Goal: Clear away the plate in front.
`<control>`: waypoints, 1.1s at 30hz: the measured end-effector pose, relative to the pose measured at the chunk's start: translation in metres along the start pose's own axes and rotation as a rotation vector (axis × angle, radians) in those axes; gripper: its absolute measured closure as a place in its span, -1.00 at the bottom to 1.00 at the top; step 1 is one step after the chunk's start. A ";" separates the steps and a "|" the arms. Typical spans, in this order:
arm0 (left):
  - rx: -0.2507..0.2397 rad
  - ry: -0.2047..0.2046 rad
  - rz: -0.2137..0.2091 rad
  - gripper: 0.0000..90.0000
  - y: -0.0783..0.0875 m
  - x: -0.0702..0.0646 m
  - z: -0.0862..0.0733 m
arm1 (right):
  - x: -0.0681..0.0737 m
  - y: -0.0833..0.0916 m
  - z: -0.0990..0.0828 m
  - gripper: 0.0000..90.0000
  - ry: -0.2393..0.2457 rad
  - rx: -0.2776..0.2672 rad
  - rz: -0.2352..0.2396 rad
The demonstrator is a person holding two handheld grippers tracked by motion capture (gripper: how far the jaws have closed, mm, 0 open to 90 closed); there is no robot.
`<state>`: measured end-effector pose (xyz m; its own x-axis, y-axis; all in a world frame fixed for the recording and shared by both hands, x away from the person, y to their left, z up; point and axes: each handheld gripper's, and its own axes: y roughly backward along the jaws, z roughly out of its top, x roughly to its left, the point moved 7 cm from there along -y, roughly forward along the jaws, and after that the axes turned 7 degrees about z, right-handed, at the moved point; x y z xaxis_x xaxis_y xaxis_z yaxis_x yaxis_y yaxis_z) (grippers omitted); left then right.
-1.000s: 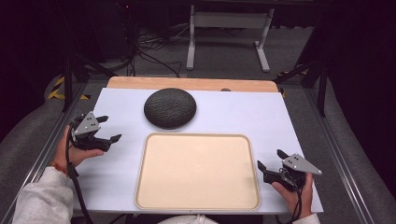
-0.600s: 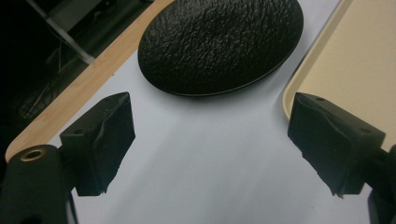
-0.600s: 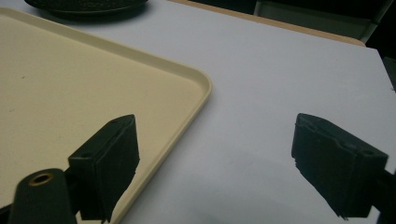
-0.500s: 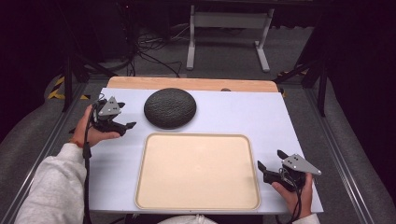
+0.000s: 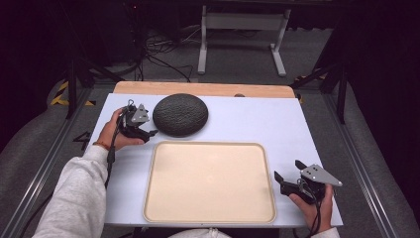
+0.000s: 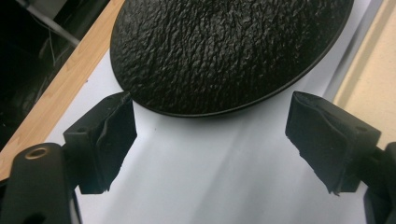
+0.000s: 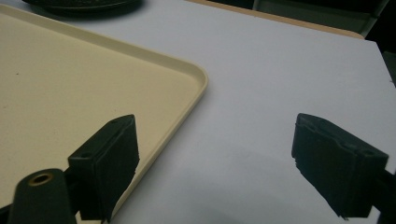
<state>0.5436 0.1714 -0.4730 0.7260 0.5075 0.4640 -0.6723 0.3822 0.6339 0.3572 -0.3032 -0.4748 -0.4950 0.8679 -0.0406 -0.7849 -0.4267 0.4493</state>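
White desk (image 5: 247, 124), dark room behind. Black textured dome (image 5: 180, 114) at far left, just beyond tray (image 5: 210, 183). Your left gripper (image 5: 148, 133) jaws apart, framing dome's rim for grasp. Right gripper (image 5: 287, 174) jaws apart, parked beside tray.

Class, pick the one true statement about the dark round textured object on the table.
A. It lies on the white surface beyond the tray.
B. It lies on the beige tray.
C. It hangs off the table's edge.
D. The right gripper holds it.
A: the dark round object rests on the white surface, beyond the empty beige tray.
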 end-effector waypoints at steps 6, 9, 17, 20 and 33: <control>0.032 -0.071 0.004 -0.56 -0.014 -0.009 -0.002 | 0.000 0.000 -0.001 -0.67 0.001 0.004 0.002; 0.065 -0.100 0.022 -0.55 -0.019 -0.012 -0.006 | -0.002 0.001 -0.002 -0.67 -0.006 0.004 -0.001; 0.074 -0.190 0.128 -0.50 -0.034 -0.011 0.000 | -0.001 0.000 -0.004 -0.67 -0.005 0.018 -0.004; 0.077 -0.233 0.159 -0.56 -0.035 -0.011 0.003 | -0.002 0.000 -0.004 -0.67 -0.009 0.015 -0.006; 0.085 -0.416 0.165 0.39 -0.039 -0.026 0.008 | 0.001 -0.002 -0.004 -0.67 -0.036 0.017 0.032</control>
<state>0.5519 0.1368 -0.5050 0.6183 0.1965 0.7610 -0.7822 0.2484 0.5714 0.3568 -0.3023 -0.4791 -0.5055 0.8628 0.0060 -0.7624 -0.4499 0.4651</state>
